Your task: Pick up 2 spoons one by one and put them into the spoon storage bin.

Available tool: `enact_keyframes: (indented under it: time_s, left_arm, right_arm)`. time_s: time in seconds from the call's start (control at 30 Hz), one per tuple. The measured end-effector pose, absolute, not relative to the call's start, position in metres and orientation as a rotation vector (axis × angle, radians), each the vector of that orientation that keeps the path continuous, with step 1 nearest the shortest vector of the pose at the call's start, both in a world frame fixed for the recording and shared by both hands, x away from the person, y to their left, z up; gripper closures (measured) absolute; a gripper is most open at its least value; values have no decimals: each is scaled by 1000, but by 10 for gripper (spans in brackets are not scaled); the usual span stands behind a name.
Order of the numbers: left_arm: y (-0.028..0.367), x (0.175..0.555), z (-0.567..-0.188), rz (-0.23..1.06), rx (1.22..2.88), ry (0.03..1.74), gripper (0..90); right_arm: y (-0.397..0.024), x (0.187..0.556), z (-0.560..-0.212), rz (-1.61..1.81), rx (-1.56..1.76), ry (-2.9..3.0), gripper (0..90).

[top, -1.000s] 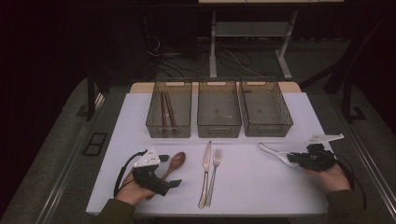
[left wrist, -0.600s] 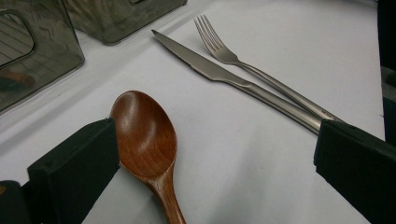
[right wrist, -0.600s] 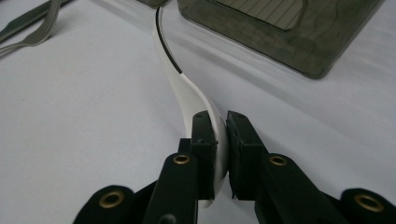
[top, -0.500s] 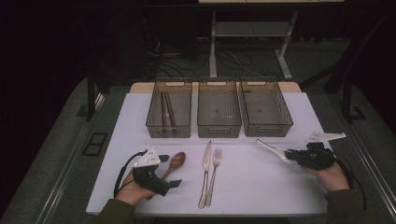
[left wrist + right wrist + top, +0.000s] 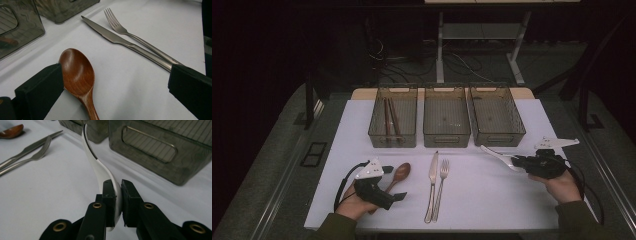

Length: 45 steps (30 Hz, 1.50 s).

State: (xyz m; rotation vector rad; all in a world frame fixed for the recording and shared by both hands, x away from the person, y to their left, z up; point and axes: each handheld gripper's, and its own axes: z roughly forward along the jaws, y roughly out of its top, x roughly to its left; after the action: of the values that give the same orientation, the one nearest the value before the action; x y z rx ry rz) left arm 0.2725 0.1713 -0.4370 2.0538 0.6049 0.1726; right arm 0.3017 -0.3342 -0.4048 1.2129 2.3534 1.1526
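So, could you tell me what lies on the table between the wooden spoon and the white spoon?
In the high view, a knife and a fork lie side by side between the wooden spoon and the white spoon held in the right gripper.

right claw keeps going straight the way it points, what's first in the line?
Probably the right-hand grey bin: the right claw, shut on the white spoon, aims at its near corner. Depth is unclear.
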Motion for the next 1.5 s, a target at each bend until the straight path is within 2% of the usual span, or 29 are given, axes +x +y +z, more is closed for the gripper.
enact_keyframes:
  time_s: [0.83, 1.5]
  left_arm:
    - [172, 273, -437, 169, 2054, 611, 0]
    - [172, 272, -437, 169, 2049, 609, 0]
  right_arm:
    - [-293, 331, -379, 1282, 1134, 2309, 820]
    - [-261, 359, -373, 1309, 1110, 2296, 820]
